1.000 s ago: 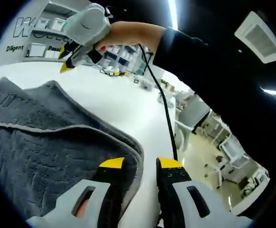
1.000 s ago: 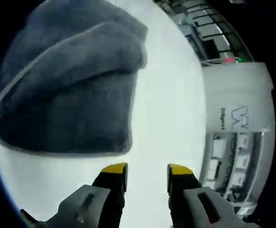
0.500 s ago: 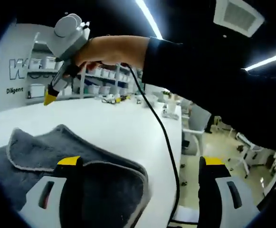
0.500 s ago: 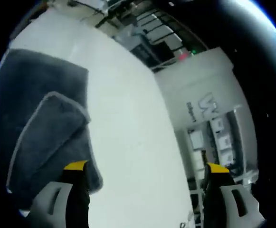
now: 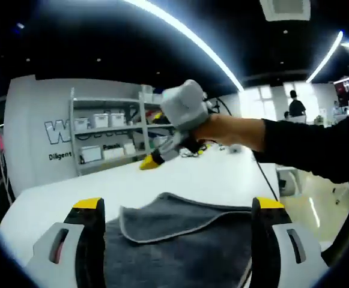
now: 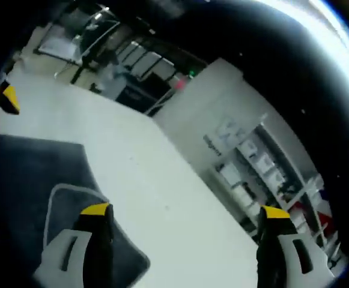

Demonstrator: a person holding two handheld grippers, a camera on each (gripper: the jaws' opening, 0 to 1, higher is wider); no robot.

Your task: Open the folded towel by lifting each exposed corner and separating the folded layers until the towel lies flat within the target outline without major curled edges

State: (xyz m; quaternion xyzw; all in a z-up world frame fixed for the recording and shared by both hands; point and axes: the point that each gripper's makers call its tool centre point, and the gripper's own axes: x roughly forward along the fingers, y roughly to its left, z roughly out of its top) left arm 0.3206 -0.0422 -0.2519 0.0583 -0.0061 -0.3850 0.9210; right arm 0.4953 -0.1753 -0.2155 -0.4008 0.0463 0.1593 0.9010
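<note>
The dark grey towel (image 5: 186, 240) lies on the white table (image 5: 72, 192), with a folded layer whose pale hem curves across it. My left gripper (image 5: 178, 207) stands wide open low over the towel, nothing between its fingers. Beyond the towel a hand holds my right gripper (image 5: 162, 153) above the table, yellow tip pointing down-left. In the right gripper view the towel (image 6: 30, 174) fills the lower left, a folded corner (image 6: 72, 204) beside the left finger. My right gripper (image 6: 185, 211) is wide open and holds nothing. A yellow tip of the left gripper (image 6: 6, 99) shows at the far left.
A white wall with lettering (image 5: 60, 129) and shelves of bins (image 5: 105, 123) stand behind the table. A black cable (image 5: 267, 180) trails from the hand over the table's right edge. A person (image 5: 295, 108) stands far back. Bare white table (image 6: 162, 180) stretches beyond the towel.
A second ago both grippers had their jaws close together; both have since spread wide. Both cameras have tilted up from the towel toward the room.
</note>
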